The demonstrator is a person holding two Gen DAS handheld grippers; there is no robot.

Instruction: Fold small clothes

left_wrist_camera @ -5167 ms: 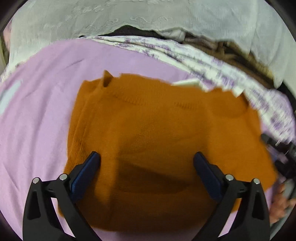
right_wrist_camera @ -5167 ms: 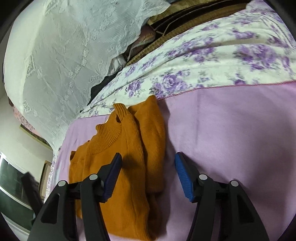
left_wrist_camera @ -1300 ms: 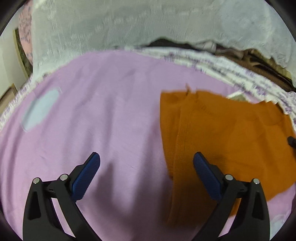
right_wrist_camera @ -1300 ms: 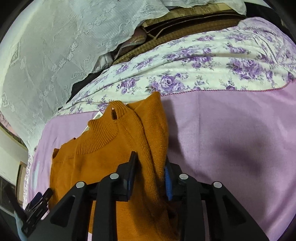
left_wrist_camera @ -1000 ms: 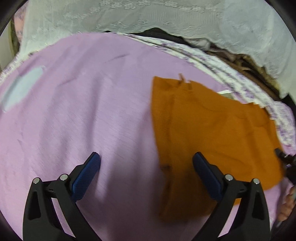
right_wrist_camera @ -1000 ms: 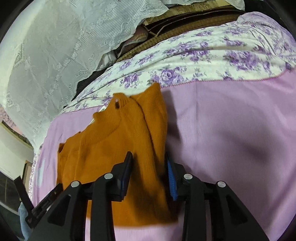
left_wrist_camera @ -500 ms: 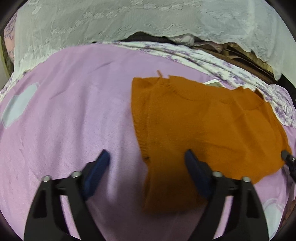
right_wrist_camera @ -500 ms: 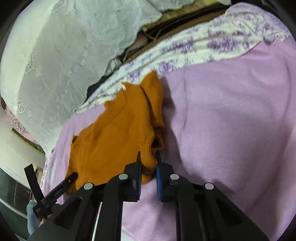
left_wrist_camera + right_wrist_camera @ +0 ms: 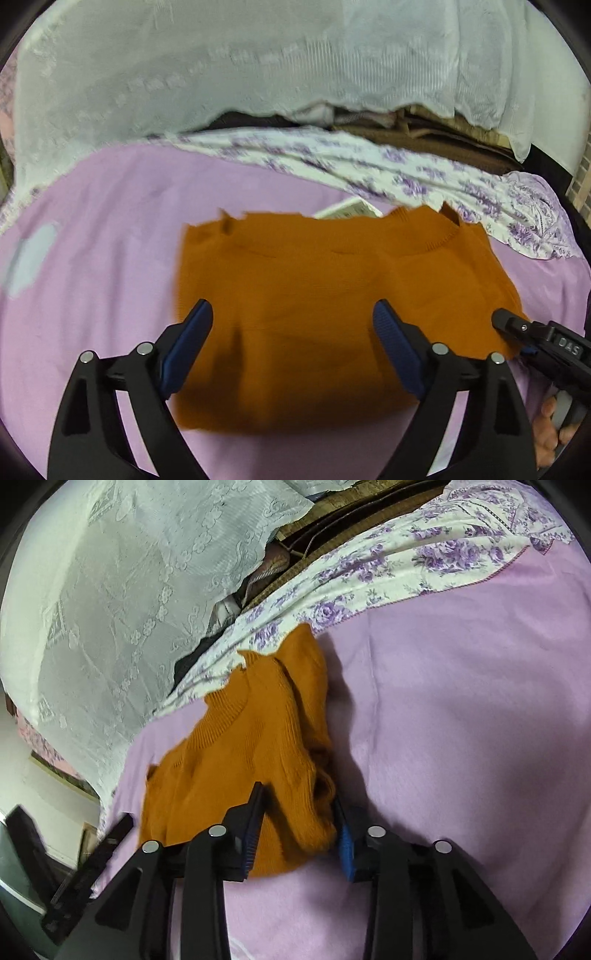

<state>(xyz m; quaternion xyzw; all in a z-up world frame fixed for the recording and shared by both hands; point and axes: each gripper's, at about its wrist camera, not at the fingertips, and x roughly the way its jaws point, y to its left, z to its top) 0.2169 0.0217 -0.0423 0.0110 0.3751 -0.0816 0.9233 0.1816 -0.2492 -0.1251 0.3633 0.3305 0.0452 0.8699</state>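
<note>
Two grippers, left [image 9: 291,328] jaws apart, right [image 9: 299,823] jaws loosely around orange sweater [image 9: 240,746] beside floral sheet [image 9: 369,568].

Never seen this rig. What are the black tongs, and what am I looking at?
No robot: a person holds a claw in each hand, each with a wide-angle camera looking along its two fingers. The left wrist view shows the left claw open above an orange sweater lying on a lilac bedcover. The right wrist view shows the right claw with fingers either side of the sweater's bunched edge; whether they squeeze it is unclear. The person's hand shows at the left view's lower right.
</note>
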